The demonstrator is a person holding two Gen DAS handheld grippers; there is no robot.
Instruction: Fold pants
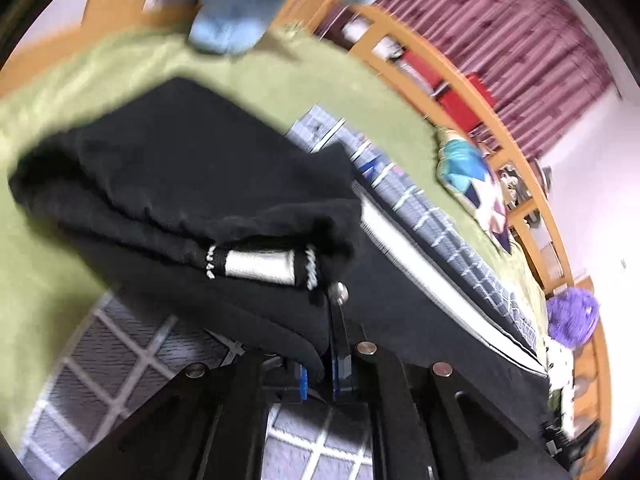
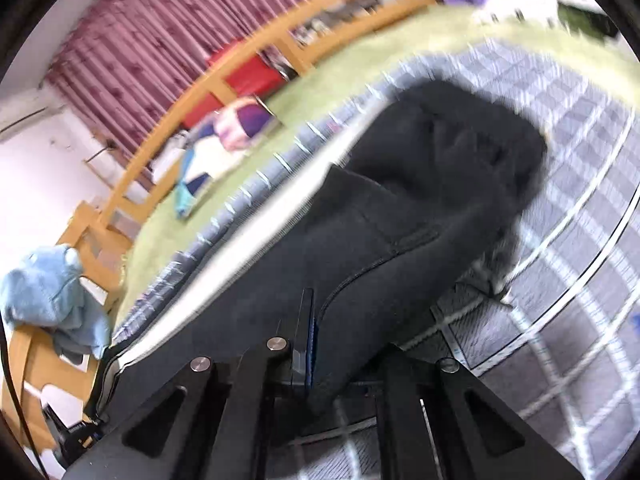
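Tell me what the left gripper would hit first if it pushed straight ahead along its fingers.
The left gripper is already clamped on the black pants, so that fabric comes first. Beyond it likely the green blanket on the bed, though depth is unclear.

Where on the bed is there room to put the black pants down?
Bare checked sheet lies right of the pants, bordered by the green blanket. More green blanket lies bare between the pants and the blue cloth. It is crowded near the colorful pillow and purple toy.
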